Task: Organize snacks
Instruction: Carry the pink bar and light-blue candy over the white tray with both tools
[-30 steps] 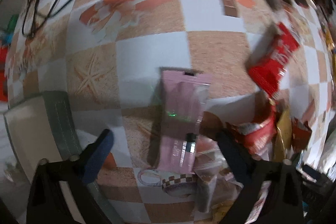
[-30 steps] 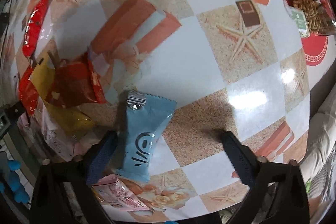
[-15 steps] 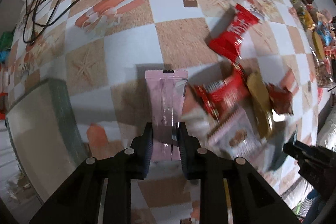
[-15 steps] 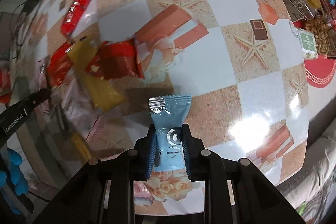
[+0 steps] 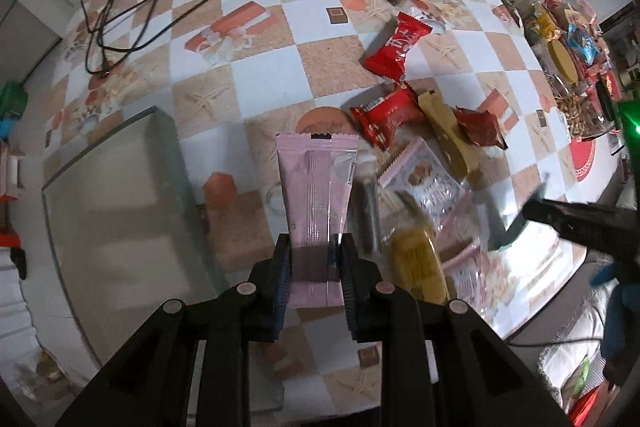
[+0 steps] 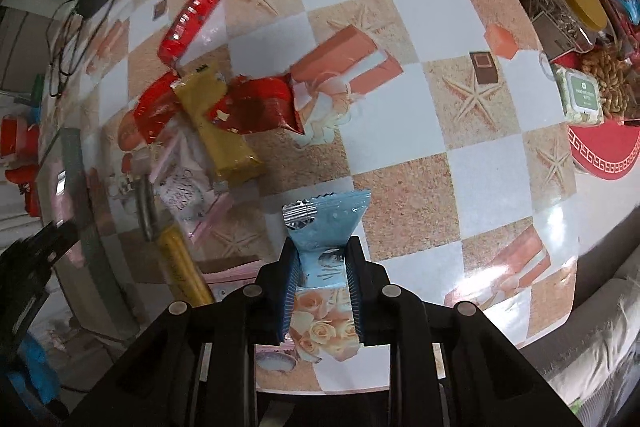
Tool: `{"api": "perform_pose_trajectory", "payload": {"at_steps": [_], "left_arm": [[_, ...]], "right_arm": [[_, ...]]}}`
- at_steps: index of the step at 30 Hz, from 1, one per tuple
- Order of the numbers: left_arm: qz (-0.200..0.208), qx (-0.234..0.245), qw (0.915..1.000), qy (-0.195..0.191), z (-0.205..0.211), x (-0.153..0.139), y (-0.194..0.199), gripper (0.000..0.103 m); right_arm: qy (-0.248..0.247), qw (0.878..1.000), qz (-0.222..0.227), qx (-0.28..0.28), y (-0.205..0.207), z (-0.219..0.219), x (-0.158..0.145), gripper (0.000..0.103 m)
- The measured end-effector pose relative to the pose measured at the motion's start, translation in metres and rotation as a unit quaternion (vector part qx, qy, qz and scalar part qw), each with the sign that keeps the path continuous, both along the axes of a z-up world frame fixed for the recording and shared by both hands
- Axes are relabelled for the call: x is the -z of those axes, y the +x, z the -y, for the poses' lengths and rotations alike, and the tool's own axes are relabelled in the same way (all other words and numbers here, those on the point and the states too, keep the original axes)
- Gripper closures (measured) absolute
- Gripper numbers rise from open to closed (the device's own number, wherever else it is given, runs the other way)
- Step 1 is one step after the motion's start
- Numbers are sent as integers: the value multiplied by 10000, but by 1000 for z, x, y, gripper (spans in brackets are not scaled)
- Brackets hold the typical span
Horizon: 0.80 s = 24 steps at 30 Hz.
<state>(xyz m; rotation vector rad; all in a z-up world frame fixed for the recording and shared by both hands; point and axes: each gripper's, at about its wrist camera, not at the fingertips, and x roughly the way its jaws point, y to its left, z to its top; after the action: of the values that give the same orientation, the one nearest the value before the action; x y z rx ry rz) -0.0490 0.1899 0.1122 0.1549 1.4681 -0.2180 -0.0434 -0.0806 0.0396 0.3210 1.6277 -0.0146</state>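
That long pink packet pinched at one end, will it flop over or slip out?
The pink packet juts straight out from the left gripper without drooping, so it probably holds something fairly stiff and light. Its glossy film looks slippery, yet the ribbed pads pinch it squarely, so it likely stays put. It is flat, so rolling seems unlikely.

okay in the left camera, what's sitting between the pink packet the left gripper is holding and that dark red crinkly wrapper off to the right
In the left wrist view, between the pink packet and the dark red wrapper lie a red snack pack and a long tan packet.
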Motion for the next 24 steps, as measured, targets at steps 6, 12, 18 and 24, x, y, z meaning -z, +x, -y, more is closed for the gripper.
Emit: {"api": "perform_pose_trajectory", "payload": {"at_steps": [6, 12, 18, 24], "left_arm": [[0, -62, 9999, 127, -4, 0, 2, 77], [71, -171, 9996, 215, -16, -7, -4, 77], [135, -298, 9992, 251, -33, -15, -12, 77], [183, -572, 9979, 251, -57, -19, -18, 77]], "right_arm": [[-534, 9984, -133, -98, 16, -21, 25, 29], [-607, 9973, -316, -265, 9, -30, 37, 40], [-657, 9961, -384, -454, -2, -45, 38, 79], [-385, 9984, -90, -413, -9, -47, 11, 79]]}}
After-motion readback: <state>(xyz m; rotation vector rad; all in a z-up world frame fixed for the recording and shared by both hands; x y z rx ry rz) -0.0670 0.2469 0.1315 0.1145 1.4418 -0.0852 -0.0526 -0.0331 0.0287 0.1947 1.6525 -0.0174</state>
